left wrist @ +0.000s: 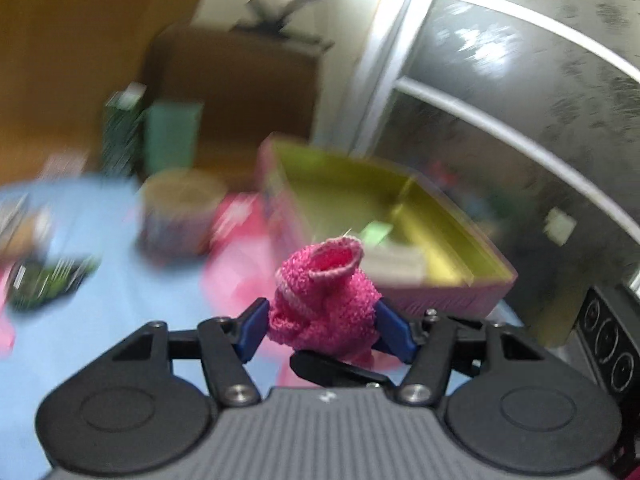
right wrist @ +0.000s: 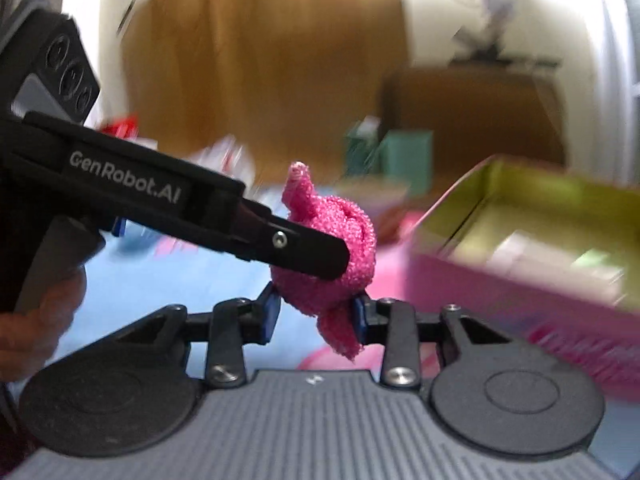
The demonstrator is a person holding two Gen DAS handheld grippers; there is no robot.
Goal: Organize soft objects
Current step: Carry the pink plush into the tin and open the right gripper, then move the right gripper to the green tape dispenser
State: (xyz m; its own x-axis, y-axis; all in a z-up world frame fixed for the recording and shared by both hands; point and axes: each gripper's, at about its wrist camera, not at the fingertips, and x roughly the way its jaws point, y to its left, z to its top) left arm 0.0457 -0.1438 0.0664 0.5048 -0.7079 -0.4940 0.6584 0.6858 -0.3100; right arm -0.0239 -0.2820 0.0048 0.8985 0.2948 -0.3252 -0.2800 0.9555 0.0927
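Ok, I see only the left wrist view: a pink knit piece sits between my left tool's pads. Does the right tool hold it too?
Observer: Yes. In the right wrist view, the right tool pinches the lower part of the pink knit piece between its blue pads.
Operator: Does anything hang free?
Observer: A short tail of it hangs below those pads.
Operator: And how does my left tool look from there?
Observer: The left tool comes in from the left, with one black finger across the piece.
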